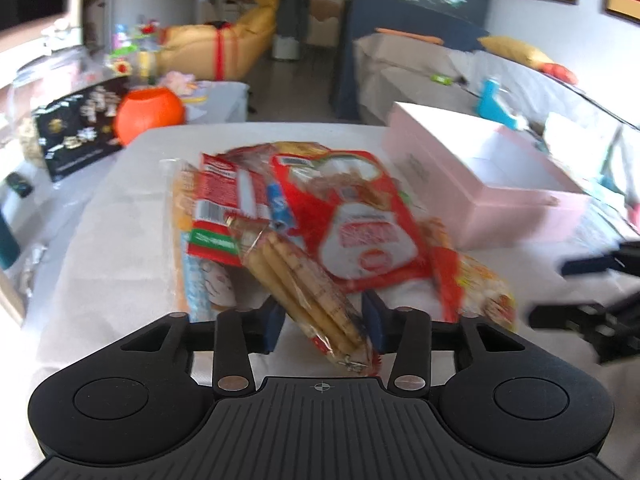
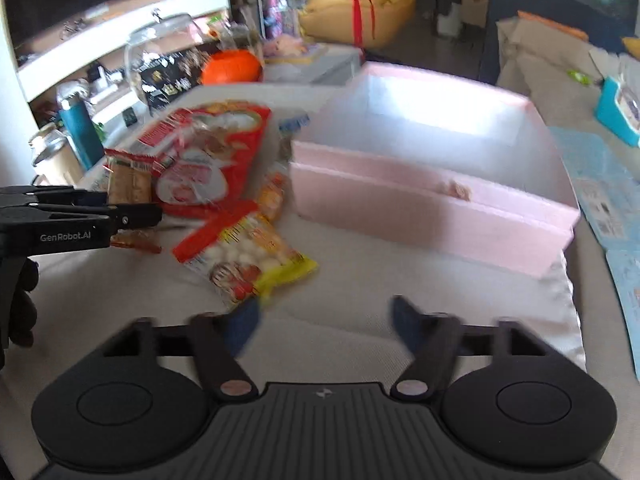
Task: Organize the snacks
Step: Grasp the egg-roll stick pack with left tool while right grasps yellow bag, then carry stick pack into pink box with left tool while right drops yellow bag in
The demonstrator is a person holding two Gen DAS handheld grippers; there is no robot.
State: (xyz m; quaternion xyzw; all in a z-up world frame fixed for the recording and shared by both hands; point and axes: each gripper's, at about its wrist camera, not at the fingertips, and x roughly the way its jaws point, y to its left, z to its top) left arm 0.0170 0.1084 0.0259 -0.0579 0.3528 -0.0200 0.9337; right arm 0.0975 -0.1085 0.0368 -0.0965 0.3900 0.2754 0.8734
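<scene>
My left gripper [image 1: 325, 322] is shut on a clear packet of biscuit sticks [image 1: 298, 280], held above the white-clothed table [image 1: 116, 240]; it shows at the left of the right wrist view [image 2: 132, 216]. Behind it lies a pile of snack bags, topped by a big red bag [image 1: 356, 216] [image 2: 208, 156]. A pink open box [image 2: 432, 168] [image 1: 480, 184] stands to the right, empty inside. My right gripper [image 2: 326, 324] is open and empty, low over the cloth in front of the box. A red-and-yellow bag of white balls [image 2: 248, 256] lies just ahead of its left finger.
An orange round pot [image 1: 150, 110] and a dark printed box [image 1: 76, 128] sit on a side table at the back left. A teal bottle [image 2: 82, 132] stands left. A blue printed sheet [image 2: 600, 192] and a teal box [image 2: 620, 108] lie right of the pink box.
</scene>
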